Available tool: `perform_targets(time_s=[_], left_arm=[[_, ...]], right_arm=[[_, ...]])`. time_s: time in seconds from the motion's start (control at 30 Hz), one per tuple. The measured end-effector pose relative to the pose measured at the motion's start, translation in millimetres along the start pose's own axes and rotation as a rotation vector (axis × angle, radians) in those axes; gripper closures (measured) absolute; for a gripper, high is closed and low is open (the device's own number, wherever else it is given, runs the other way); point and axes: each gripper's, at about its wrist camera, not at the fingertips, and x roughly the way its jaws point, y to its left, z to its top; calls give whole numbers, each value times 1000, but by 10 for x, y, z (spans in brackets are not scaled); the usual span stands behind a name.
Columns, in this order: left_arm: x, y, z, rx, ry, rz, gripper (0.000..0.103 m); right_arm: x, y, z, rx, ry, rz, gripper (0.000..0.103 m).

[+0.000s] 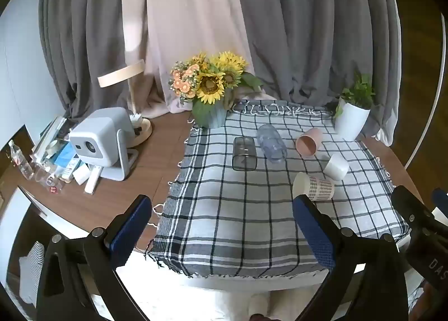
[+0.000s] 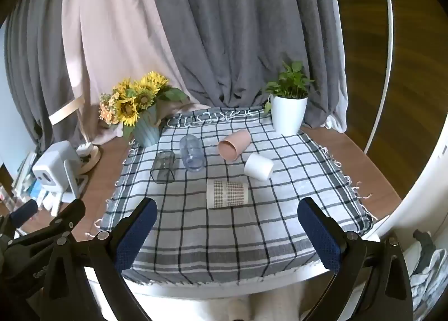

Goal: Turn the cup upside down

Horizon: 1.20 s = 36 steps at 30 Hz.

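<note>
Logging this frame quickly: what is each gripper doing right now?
Left gripper: open, holding nothing, above the near edge of the checked cloth.
Right gripper: open, holding nothing, facing the patterned paper cup.

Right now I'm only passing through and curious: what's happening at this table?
Nothing is being handled yet. The left gripper and right gripper both hover open above the near edge of the checked cloth. Five cups lie on their sides, the patterned paper cup nearest. None has been flipped upside down.
</note>
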Motion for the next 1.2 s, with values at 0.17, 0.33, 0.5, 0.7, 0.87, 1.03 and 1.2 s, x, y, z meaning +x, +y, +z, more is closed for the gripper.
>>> perform_targets(time_s=[0.17,0.33,0.5,0.7,0.87,1.03,1.2], left_arm=[[-51,0,-19,7,-17,10,0],[-17,6,54,-1,-14,11,0],[-51,-15,80,-7,-13,1,0],[-61,-28,56,-10,-12,-6,0],[-84,-28,50,-13,-11,-13,0],[-91,-30,45,-14,-13,-10,0],[-94,-15,25,-19,-9,-16,0]], right_arm=[[-11,-10,5,-1,-10,-2,1],[-15,-39,10,8,-9,7,1],[-15,-38,27,8,-13,5,1],[-12,-40,33,13,-7,4,1],[-22,-47,26,11,-9,6,1],[-26,-55,19,12,-9,7,1],[-36,-50,11,14,-9,8,1]])
